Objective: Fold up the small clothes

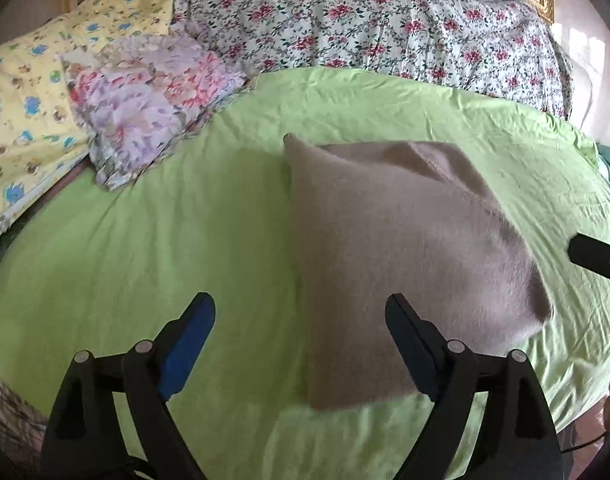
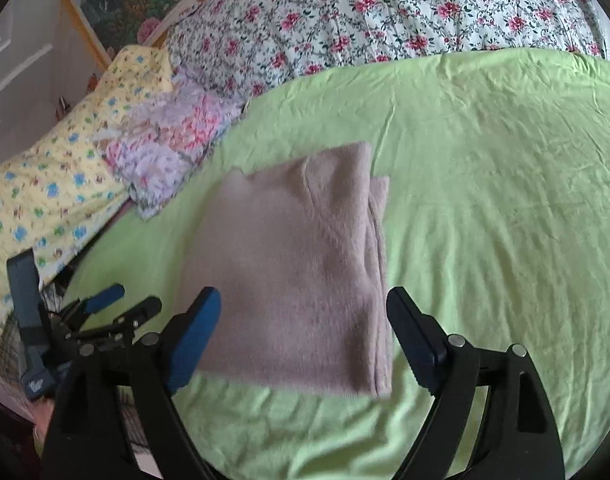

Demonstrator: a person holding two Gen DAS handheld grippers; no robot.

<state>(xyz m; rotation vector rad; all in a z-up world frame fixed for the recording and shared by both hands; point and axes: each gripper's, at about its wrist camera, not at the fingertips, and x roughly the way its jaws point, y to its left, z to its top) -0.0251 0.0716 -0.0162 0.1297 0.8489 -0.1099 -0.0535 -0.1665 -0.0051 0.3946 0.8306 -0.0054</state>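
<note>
Left gripper [image 1: 301, 344] jaws wide, nothing between them, hovering over the green sheet [image 1: 165, 240]. Right gripper [image 2: 305, 344] same: spread wide, empty

Folded pink sweater [image 2: 297, 272] lies flat on the sheet, directly ahead of the right gripper, its near edge between that gripper's fingertips in the picture but not touched. From the left gripper it sits ahead and to the right, partly behind the right finger [image 1: 415, 348]

Orientation: rectangular bundle, long axis runs away from both grippers toward the floral quilt [image 2: 385, 12]. Folded layers stack up along its right-hand edge in the right wrist view, a second layer peeking out at the far right corner. Far left corner sticks up a bit in the left wrist view

Ahead-left of both grippers: a pastel floral cushion [image 1: 145, 100] resting against a yellow print pillow [image 1: 29, 112], both well apart from the sweater

Left gripper also shows at lower left of the right wrist view, beside the sheet edge

No containers visible
</note>
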